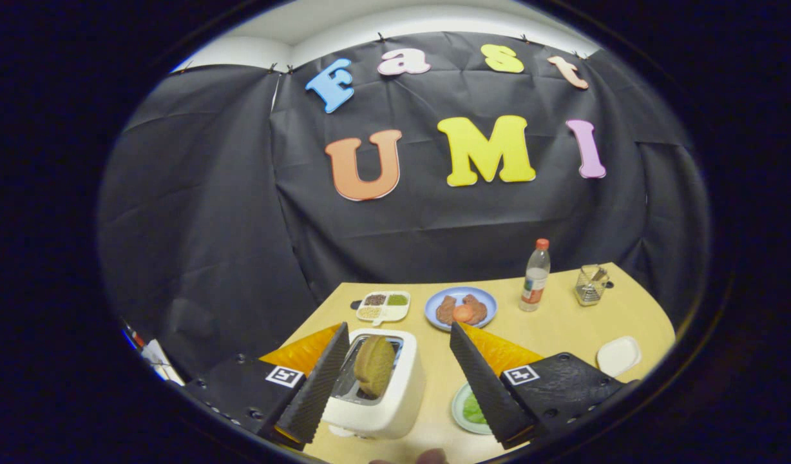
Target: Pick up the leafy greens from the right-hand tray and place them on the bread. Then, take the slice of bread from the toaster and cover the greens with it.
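Note:
My gripper [399, 327] is open, its fingers spread wide just above the table. Between them stands a white toaster [382, 412] with a brown slice of bread [374, 365] sticking up out of its slot. The left finger is close beside the toaster's left side. Leafy greens [474, 409] lie on a small green plate [458, 412], partly hidden under the right finger. Beyond the fingertips a blue plate [461, 290] holds brown bread-like pieces [446, 310] with a round orange slice [462, 313] on top.
On the light wooden table [563, 335], a divided white tray [382, 307] of small fillings lies left of the blue plate. A red-capped clear bottle [535, 277] and a metal holder [589, 285] stand at the back right. A white dish [618, 355] lies near the right edge.

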